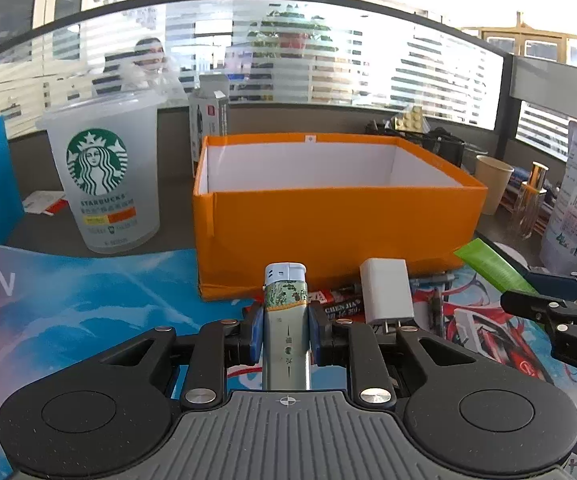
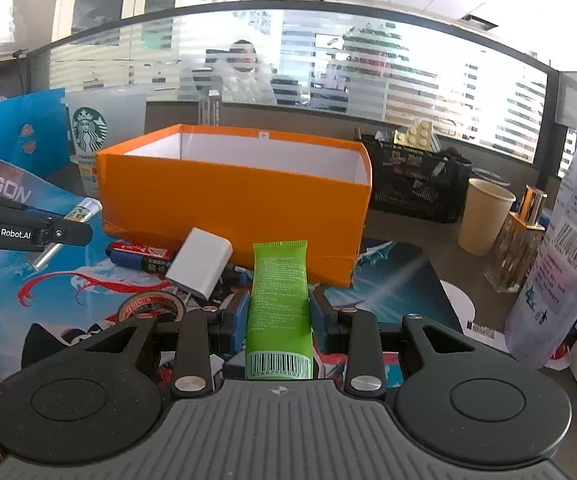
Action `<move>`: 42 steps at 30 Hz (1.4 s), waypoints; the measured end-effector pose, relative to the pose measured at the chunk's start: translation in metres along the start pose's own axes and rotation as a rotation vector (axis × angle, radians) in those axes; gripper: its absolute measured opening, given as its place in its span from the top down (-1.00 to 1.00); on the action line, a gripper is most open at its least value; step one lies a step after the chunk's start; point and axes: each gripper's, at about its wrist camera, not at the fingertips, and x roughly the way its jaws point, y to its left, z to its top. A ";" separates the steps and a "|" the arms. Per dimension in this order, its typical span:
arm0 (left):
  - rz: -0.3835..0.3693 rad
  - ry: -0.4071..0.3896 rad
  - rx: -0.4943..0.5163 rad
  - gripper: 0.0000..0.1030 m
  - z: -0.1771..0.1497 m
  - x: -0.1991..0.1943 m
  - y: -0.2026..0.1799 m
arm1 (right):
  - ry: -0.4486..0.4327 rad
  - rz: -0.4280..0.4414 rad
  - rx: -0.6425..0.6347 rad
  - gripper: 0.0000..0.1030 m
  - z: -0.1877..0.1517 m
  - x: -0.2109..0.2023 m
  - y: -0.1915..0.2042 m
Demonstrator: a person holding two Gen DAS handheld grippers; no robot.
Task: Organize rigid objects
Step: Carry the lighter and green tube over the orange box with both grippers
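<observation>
Lighter (image 1: 286, 312): clamped upright between the pads of the left claw (image 1: 286, 338), its cap toward the box, raised over the mat in front of the box's near wall.
Tube (image 2: 280, 304): green, pinched across its middle by the right claw (image 2: 278, 320), barcode end toward the camera, flat crimped end toward the box, also in front of the near wall.
Box (image 1: 328, 220): orange, open-topped, white inside; as far as the view reaches nothing lies in it.
Risk, wall: both claws sit below or about level with the rim; pushing forward without more height would likely knock lighter or tube against the near wall and shove the box.
Risk, grip: the lighter's body is smooth and held low, so a bump could twist it loose; the tube is soft and may squash or slide if squeezed harder.
Risk, claws: they work close side by side and could collide over the box.
Leftovers: charger (image 1: 386, 294), batteries (image 2: 140, 256) and tape roll (image 2: 152, 306) lie in front of the box, easy to sweep aside on a low pass.
Surface: dark desk under a printed blue-and-red mat (image 1: 88, 304).
Room: office; frosted cup (image 1: 104, 172) to the box's left, mesh organiser (image 2: 416, 180) and paper cup (image 2: 484, 216) to its right, a striped glass partition behind with a seated person beyond it.
</observation>
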 end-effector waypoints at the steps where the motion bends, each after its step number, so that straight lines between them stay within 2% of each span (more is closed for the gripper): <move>1: 0.001 -0.003 0.000 0.60 0.001 -0.001 0.000 | -0.006 0.002 -0.003 0.42 0.002 -0.002 0.001; 21: -0.005 -0.098 -0.013 0.60 0.045 -0.016 0.001 | -0.153 0.034 -0.051 0.42 0.051 -0.006 0.016; 42: -0.018 -0.151 -0.025 0.60 0.095 0.005 -0.002 | -0.211 0.047 -0.040 0.42 0.090 0.019 0.014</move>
